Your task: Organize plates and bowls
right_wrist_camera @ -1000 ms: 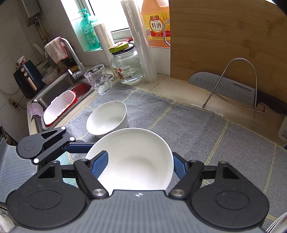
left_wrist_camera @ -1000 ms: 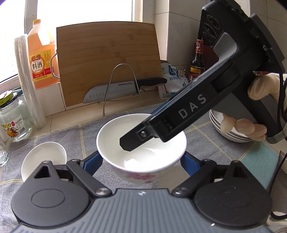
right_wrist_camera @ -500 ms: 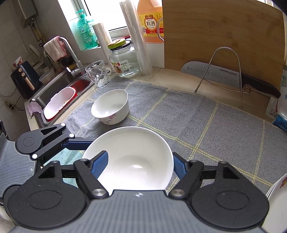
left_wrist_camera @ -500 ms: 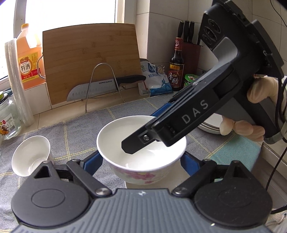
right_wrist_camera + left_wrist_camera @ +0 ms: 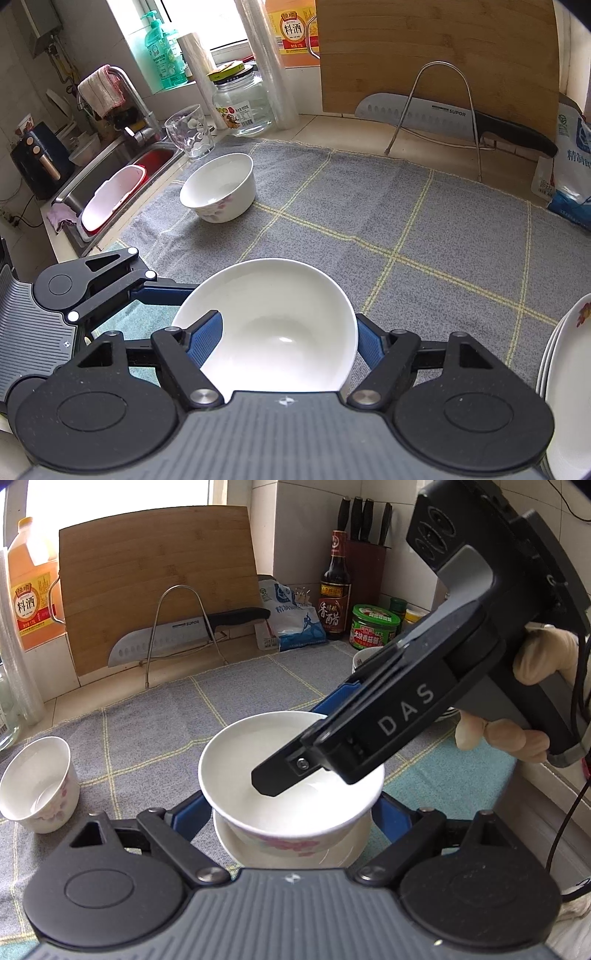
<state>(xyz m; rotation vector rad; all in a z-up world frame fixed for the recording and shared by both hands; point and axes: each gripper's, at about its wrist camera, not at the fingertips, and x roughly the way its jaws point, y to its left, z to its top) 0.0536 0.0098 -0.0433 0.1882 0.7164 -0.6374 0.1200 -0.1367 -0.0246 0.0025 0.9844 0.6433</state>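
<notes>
A white bowl with pink flowers (image 5: 236,775) hangs between the blue pads of my left gripper (image 5: 288,808), which is shut on its sides. The right gripper's body (image 5: 406,705), held by a gloved hand (image 5: 543,657), slants in from the right over the same bowl. In the right wrist view that bowl (image 5: 280,332) fills my right gripper (image 5: 286,336), also shut on it. The left gripper's finger (image 5: 162,291) reaches its left side. A white dish (image 5: 332,856) shows just under the bowl. A smaller flowered bowl (image 5: 37,782) (image 5: 219,192) stands on the grey towel (image 5: 406,221).
A stack of plates (image 5: 565,369) sits at the right edge. A cutting board (image 5: 155,583), a knife (image 5: 184,635) on a wire rack, bottles and jars line the back wall. The sink (image 5: 110,184) with a red tub lies left, beside a glass (image 5: 188,133).
Both grippers moved together to the right over the towel with the bowl held between them. The small bowl fell behind to the left. A white dish now shows beneath the held bowl.
</notes>
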